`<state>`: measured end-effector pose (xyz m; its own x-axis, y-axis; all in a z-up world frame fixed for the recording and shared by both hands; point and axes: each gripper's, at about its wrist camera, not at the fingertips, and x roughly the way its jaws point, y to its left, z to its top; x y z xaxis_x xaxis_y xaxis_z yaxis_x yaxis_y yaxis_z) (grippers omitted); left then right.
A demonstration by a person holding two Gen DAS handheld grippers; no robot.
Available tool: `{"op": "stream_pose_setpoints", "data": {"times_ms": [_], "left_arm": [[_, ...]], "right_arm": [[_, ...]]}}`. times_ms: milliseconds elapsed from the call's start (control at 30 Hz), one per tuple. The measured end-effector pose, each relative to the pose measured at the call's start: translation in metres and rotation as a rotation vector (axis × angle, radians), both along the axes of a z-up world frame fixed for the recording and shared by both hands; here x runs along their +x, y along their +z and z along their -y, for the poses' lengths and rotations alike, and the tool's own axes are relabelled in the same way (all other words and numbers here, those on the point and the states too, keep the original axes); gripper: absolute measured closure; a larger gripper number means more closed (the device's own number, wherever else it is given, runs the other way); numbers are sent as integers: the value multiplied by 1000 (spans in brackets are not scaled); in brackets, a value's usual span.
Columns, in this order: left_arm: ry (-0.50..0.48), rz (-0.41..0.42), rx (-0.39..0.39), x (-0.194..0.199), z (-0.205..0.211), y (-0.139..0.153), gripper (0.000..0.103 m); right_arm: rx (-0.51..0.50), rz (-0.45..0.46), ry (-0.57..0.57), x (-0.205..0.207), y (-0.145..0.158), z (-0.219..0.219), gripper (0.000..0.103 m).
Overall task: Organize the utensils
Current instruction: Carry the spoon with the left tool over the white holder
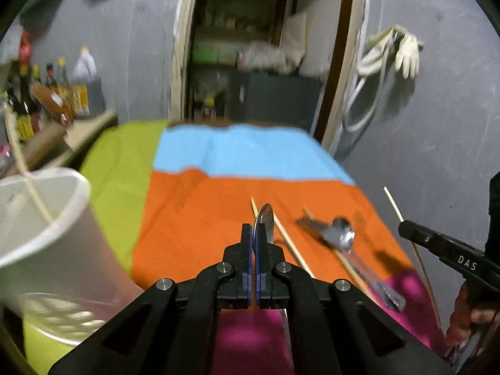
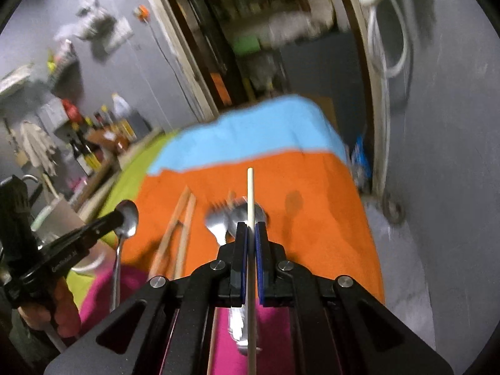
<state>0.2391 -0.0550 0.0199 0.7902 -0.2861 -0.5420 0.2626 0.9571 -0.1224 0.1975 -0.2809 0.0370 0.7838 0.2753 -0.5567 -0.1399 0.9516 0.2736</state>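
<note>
Home kitchen: sauce bottles (image 1: 53,93), pantry shelves (image 1: 231,31)

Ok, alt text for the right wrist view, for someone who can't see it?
Right tongs shut on a chopstick above an orange cloth, where a fork, spoon and chopstick pair lie. At left, the left tongs hold another spoon.

the spoon (image 1: 265,218) is glossy metal, as are the fork (image 2: 215,223) and second spoon (image 2: 247,214) beside the pale matt wooden chopstick (image 2: 250,193). under them lies a soft matt cloth (image 1: 193,206). left of it, the cup (image 1: 47,218) looks smooth white plastic.
</note>
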Motion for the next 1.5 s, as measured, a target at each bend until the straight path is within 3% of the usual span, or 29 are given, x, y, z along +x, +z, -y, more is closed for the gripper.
{"op": "stream_pose_setpoints", "data": {"times_ms": [167, 367, 600, 967, 1200, 1500], "left_arm": [[30, 187, -5, -29, -10, 35, 103], [76, 338, -7, -50, -36, 75, 103], [172, 449, 12, -62, -88, 104, 103], [397, 538, 14, -69, -189, 118, 103], [480, 546, 24, -58, -213, 102, 103], [533, 533, 44, -43, -213, 76, 103]], "right_arm": [[-19, 217, 8, -20, 28, -27, 100], [22, 479, 48, -34, 61, -79, 100], [157, 620, 120, -22, 88, -138, 100], [312, 664, 160, 16, 95, -203, 100], [257, 689, 135, 26, 85, -228, 100], [209, 657, 88, 36, 66, -237, 100]]}}
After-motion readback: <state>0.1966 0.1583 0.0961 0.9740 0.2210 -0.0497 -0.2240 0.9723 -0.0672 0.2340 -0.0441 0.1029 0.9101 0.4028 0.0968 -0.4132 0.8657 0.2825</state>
